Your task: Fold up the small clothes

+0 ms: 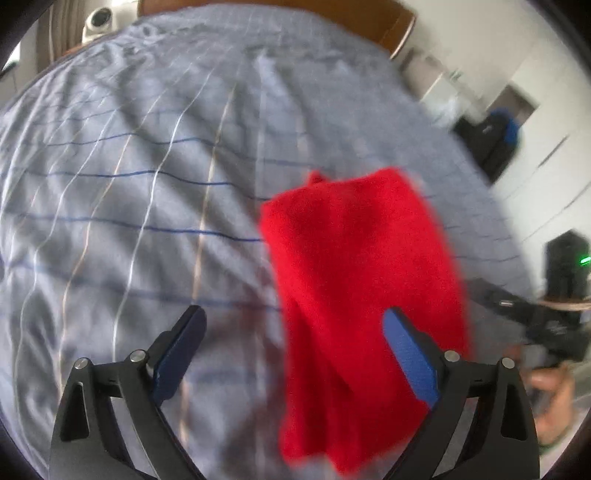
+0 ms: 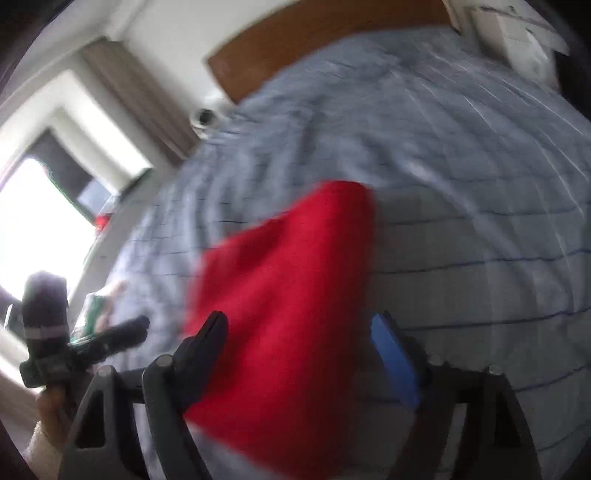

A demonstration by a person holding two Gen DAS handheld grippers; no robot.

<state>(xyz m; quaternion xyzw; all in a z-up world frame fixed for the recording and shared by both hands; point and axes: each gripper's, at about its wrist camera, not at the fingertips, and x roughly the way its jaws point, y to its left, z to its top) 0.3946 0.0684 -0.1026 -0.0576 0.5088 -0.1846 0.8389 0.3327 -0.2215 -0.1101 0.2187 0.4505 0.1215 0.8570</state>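
Observation:
A small red garment (image 1: 362, 280) lies folded on the grey-blue striped bed sheet (image 1: 147, 177). My left gripper (image 1: 295, 317) is open above the sheet, its right finger over the garment's near part and its left finger over bare sheet. In the right wrist view the red garment (image 2: 280, 295) lies between and under the fingers of my open right gripper (image 2: 301, 325). Neither gripper holds the cloth. Both views are motion-blurred. The right gripper's body (image 1: 546, 317) shows at the left wrist view's right edge, and the left gripper's body (image 2: 74, 343) shows at lower left of the right wrist view.
A wooden headboard (image 2: 314, 44) bounds the bed's far side. A white round device (image 1: 98, 20) sits beside it. A window (image 2: 40, 221) and curtain are on the left. A white box (image 2: 517, 37) sits at the bed's far right corner. White cupboards (image 1: 535, 110) stand right.

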